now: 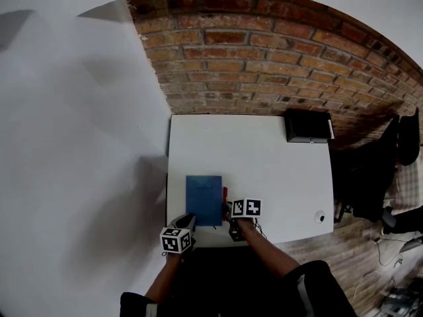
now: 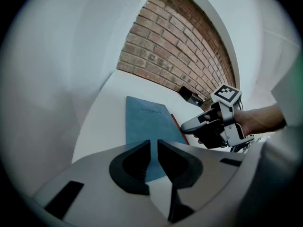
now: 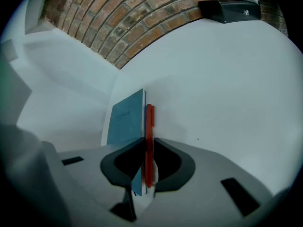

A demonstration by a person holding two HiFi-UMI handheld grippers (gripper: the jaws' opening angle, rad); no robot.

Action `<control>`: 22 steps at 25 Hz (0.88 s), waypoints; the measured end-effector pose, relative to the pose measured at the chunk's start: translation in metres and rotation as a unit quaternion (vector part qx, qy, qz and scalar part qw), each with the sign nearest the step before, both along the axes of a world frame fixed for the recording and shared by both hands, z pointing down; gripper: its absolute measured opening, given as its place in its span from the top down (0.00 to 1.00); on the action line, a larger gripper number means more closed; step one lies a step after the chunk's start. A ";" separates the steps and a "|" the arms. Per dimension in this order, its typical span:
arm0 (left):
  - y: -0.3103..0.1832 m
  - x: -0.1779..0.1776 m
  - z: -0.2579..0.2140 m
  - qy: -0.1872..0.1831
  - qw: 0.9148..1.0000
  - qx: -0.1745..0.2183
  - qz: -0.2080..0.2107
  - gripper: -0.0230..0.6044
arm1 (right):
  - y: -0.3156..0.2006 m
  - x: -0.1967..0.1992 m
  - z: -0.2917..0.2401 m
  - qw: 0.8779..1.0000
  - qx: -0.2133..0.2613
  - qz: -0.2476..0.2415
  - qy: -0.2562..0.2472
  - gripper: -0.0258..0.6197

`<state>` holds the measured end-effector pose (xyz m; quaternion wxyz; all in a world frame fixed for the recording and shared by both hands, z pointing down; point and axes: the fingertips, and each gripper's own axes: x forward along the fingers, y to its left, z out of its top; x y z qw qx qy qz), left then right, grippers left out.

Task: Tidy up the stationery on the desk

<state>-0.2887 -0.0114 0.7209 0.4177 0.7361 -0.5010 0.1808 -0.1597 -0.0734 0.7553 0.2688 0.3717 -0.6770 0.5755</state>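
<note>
desk (image 1: 277, 170): white, set against a brick wall (image 1: 264, 58); the blue notebook is carried near its front left.
blue notebook (image 1: 203, 199): laid flat, cover up.
black box (image 1: 308, 125): well apart from the blue notebook, beyond it to the right, by the wall.
left tool (image 2: 153, 145): held at the blue notebook's near edge, jaws drawn almost together, nothing pinched.
right tool (image 3: 147, 145): pressed onto the red pen.
red pen (image 3: 149, 122): laid along the blue notebook's right edge.
step: pen pickup, judged.
next move: a level lift clear of the blue notebook's edge is called for.
</note>
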 end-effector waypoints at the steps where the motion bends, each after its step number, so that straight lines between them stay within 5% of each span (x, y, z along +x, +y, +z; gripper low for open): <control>1: 0.000 0.000 0.000 0.000 1.000 0.000 0.000 0.87 | 0.000 -0.001 0.000 1.000 -0.003 -0.001 -0.002 0.86; 22: -0.002 0.002 0.005 0.000 1.000 -0.010 0.000 0.87 | 0.000 -0.010 0.001 0.997 -0.024 -0.015 -0.066 0.87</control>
